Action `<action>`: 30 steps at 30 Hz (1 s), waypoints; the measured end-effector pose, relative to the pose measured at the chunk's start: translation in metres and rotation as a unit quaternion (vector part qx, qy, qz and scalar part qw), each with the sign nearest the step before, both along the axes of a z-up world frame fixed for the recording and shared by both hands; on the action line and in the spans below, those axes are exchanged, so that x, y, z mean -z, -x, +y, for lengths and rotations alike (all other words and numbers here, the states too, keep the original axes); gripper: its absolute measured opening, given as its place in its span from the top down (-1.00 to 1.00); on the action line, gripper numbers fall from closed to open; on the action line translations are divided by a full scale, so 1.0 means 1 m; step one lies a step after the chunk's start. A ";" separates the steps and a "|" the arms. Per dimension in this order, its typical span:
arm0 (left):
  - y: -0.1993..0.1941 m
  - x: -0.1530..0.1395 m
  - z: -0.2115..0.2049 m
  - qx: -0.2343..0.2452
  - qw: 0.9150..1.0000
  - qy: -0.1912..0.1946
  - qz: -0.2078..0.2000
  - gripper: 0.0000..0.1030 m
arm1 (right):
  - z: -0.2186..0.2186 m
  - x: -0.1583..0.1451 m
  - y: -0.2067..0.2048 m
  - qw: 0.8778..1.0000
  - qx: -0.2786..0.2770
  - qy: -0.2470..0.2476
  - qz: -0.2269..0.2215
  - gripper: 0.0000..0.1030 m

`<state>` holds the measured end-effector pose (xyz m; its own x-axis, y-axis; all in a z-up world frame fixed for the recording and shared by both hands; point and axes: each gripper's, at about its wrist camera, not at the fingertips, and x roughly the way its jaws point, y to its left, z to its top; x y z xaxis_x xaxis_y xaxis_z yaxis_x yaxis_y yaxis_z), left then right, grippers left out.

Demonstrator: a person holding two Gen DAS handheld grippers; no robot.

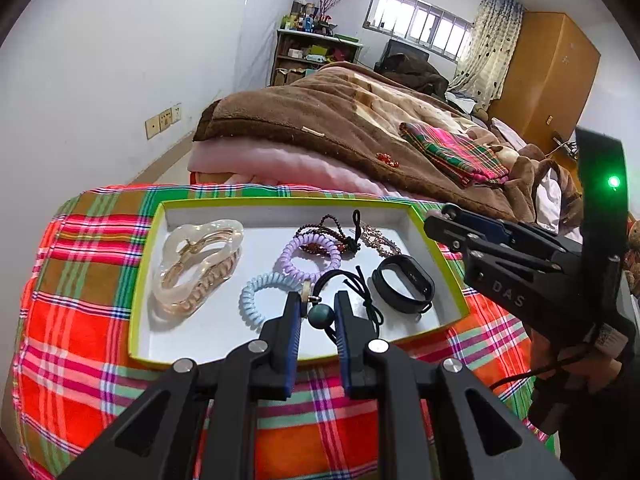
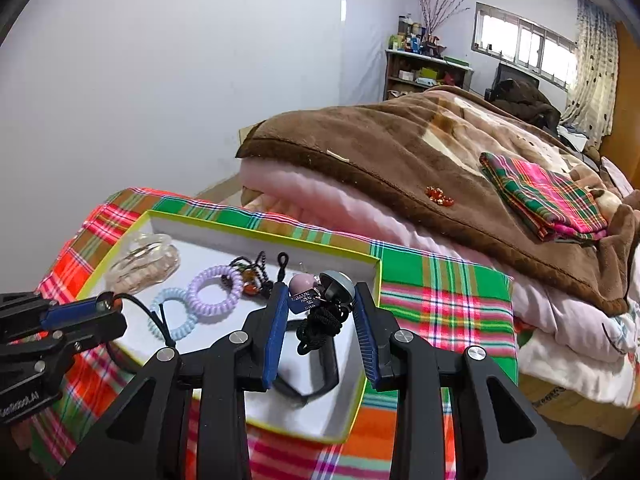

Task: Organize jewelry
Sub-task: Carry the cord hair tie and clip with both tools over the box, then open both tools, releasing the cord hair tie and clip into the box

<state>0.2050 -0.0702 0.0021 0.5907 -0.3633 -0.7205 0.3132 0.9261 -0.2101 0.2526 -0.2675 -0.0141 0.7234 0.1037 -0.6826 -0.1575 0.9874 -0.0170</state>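
Black cord with the green bead (image 1: 321,314) hangs pinched in my nearly closed left gripper (image 1: 318,320), directly above the white tray (image 1: 200,332), while my half-open right gripper (image 2: 320,316) clamps a keychain bundle (image 2: 320,300) over the tray's right end.

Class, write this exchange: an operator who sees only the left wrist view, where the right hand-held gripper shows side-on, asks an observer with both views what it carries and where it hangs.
Operator: What is in the right one?
Observer: The right hand-held gripper clamps a charm bundle: pink bead, metal tag, grey dome, black cord.
Operator: Where does it hang?
Observer: It seems to be over the tray's near right corner, with the black band below it.
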 end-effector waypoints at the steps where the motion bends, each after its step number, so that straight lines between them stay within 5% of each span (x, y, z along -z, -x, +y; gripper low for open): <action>1: -0.001 0.001 -0.002 0.000 1.000 -0.001 0.001 0.67 | -0.001 0.000 -0.004 1.000 0.001 0.001 0.001 0.34; 30: -0.026 0.043 -0.017 -0.004 0.999 -0.015 0.051 0.66 | -0.002 0.047 -0.066 0.998 -0.005 0.013 0.057 0.34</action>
